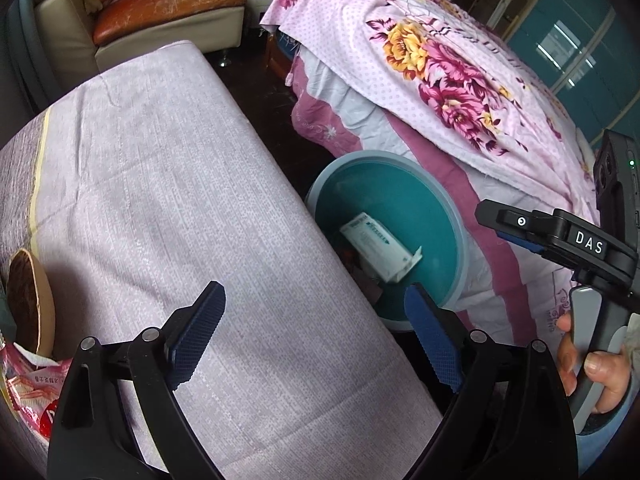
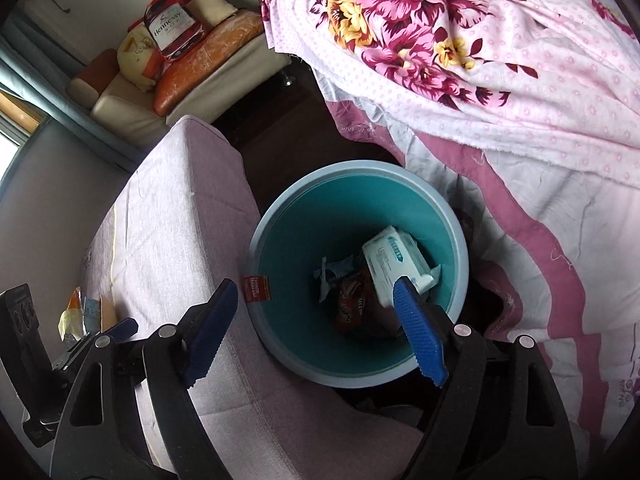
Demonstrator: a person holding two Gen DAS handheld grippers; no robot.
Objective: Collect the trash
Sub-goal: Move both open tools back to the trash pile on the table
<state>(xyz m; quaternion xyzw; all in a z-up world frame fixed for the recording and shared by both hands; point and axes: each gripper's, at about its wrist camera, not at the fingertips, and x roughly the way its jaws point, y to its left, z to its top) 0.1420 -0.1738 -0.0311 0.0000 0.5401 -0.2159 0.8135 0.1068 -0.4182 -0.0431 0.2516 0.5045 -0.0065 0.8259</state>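
Note:
A teal bin (image 2: 460, 240) stands on the floor between a lilac-covered table and a bed; it also shows in the left wrist view (image 1: 452, 216). In it lie a white wipes pack (image 2: 394, 262) (image 1: 374, 246), a brown snack wrapper (image 2: 354, 304) and a small white scrap (image 2: 326, 276). My right gripper (image 2: 316, 326) is open and empty above the bin. My left gripper (image 1: 314, 330) is open and empty over the table's edge. A red snack bag (image 1: 28, 384) and a brown round piece (image 1: 30, 304) lie on the table at the far left.
The lilac-covered table (image 1: 160, 200) fills the left. A bed with a pink floral quilt (image 1: 440, 72) is on the right. A sofa with cushions (image 2: 172, 76) stands at the back. Small wrappers (image 2: 86, 310) lie on the table. The right gripper's body (image 1: 560, 240) shows in the left wrist view.

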